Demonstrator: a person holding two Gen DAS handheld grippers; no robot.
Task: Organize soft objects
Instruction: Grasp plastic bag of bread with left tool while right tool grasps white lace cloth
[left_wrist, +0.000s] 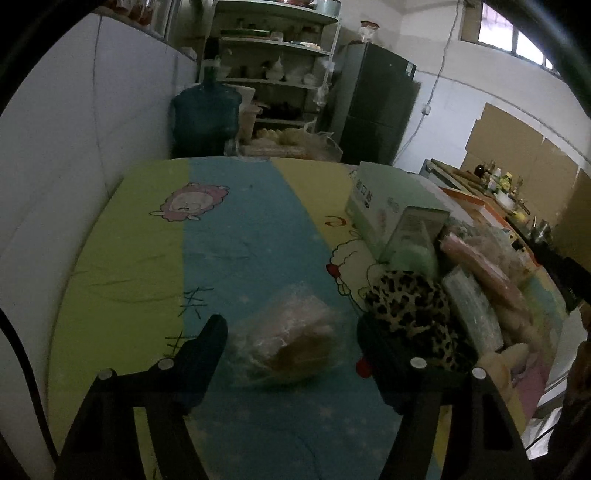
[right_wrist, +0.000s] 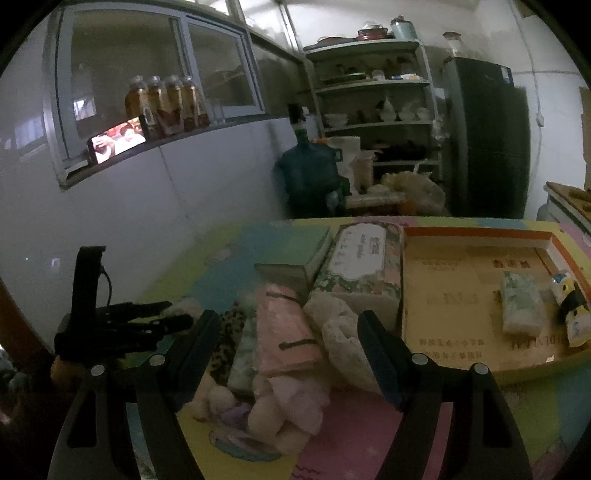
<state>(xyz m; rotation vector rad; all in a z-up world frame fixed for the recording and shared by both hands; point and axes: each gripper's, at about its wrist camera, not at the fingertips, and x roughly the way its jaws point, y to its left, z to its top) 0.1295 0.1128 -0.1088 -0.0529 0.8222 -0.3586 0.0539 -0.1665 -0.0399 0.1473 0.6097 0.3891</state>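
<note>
- The table cover (left_wrist: 229, 236) runs in lime green, sky blue and pale yellow stripes, printed with pink and white cartoon sheep.
- A clear bag (left_wrist: 284, 343) holds something pinkish and tan, too blurred to name.
- A soft pouch (left_wrist: 413, 299) has a leopard print of black and brown spots on cream.
- The tissue box (right_wrist: 360, 258) is floral, green and pink, with a white label.
- The shallow cardboard tray (right_wrist: 476, 232) is tan with an orange rim.
- Both grippers' fingers (right_wrist: 376, 350) are black.
</note>
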